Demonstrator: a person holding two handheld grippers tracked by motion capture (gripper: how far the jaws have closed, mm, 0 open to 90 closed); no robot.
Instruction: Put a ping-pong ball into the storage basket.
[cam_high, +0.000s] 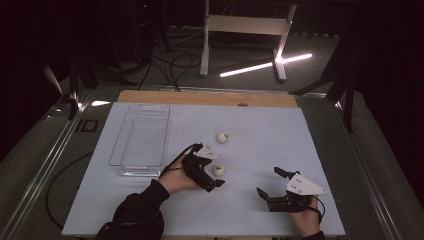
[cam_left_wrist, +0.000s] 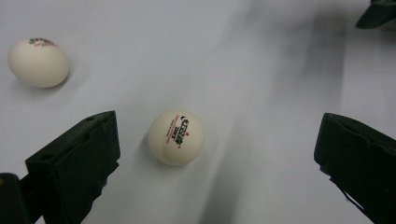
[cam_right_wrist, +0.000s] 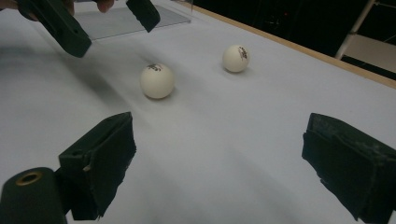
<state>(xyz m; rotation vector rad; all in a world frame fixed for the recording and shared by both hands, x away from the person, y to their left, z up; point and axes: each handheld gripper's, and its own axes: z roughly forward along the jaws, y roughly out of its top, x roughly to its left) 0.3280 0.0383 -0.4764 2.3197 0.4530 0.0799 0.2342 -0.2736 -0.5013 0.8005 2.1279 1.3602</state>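
Your left gripper is held low over the white table with its jaws spread wide. The near ball sits on the table between them, touching neither; in the left gripper view it lies closer to the jaw at the left of that view. The far ball rests a little beyond it, apart from both jaws, toward the table's far side. Your right gripper is held to your right, well apart from both balls, its jaws also spread wide with bare table between them. A clear plastic tray lies on the table to the left of your left gripper.
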